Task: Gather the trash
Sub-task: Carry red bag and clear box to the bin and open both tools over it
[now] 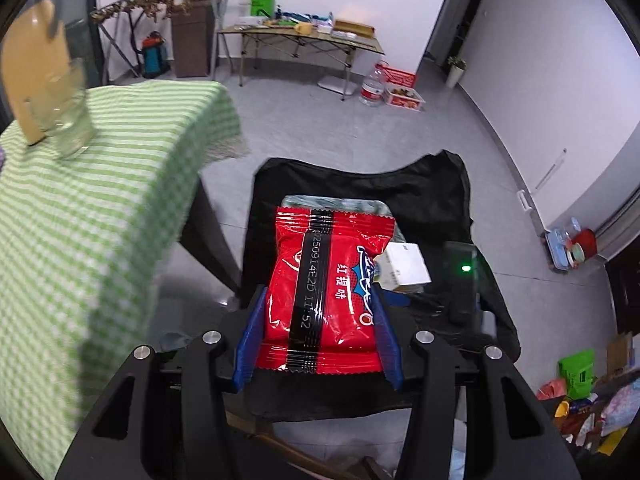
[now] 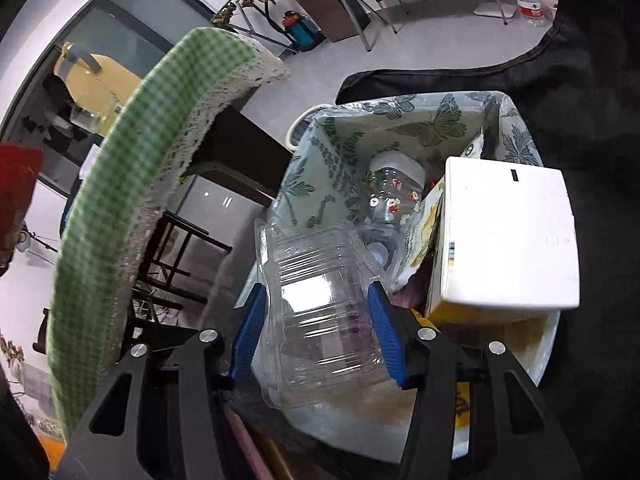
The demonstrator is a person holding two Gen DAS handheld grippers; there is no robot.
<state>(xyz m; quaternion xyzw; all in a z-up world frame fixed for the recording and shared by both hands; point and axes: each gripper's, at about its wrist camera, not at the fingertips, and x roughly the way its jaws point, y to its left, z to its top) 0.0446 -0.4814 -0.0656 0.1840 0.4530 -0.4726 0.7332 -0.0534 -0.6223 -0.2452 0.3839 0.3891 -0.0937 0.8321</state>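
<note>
My left gripper (image 1: 318,304) is shut on a red snack packet (image 1: 328,292) and holds it above the trash bin (image 1: 332,202), which is lined with a butterfly-print bag. My right gripper (image 2: 318,300) is shut on a clear plastic clamshell container (image 2: 320,304) and holds it over the bin's near rim (image 2: 548,344). Inside the bin lie a white box (image 2: 504,236), a clear plastic bottle (image 2: 394,192) and a yellow wrapper (image 2: 426,236). The red packet shows at the left edge of the right wrist view (image 2: 16,188).
A table with a green checked cloth (image 1: 84,208) stands left of the bin, with a glass (image 1: 68,116) and a tan board (image 1: 34,72) on it. A black cloth (image 1: 432,196) lies behind the bin. A folding table (image 1: 304,36) stands by the far wall.
</note>
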